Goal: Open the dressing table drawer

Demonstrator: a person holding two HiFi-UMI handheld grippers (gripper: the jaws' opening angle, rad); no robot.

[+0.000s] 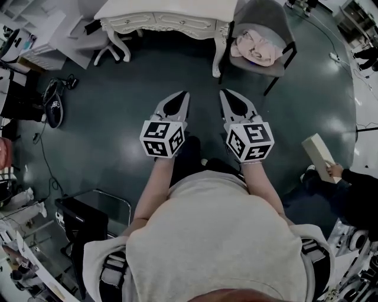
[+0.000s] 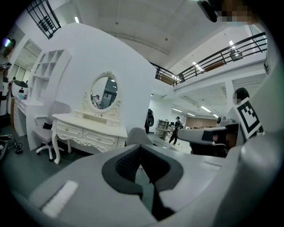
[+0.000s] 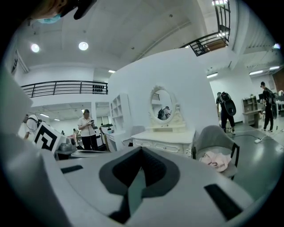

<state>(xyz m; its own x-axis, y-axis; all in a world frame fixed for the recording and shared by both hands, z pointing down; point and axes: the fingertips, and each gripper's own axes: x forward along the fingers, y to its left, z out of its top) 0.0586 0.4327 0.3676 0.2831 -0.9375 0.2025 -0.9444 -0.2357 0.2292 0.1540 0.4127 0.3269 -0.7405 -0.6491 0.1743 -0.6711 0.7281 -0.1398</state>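
My left tool & right tool, both pinched closed w/ nothing held, point side by side at the dressing table well ahead, prob. lining up; its drawer sits closed.

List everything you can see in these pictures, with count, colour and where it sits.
dressing table: one, white, top of head view, drawers closed
oval mirror: one, white frame, on the dressing table
armchair: one, grey, just right of the dressing table
cloth: one, pink, on the armchair seat
swivel chair: one, white, left of the dressing table
shoe: at least one, dark, on the floor at left
box: one, pale, held by a bystander at right
left hand-held gripper: one, grey, centre, shut and empty
right hand-held gripper: one, grey, centre, shut and empty
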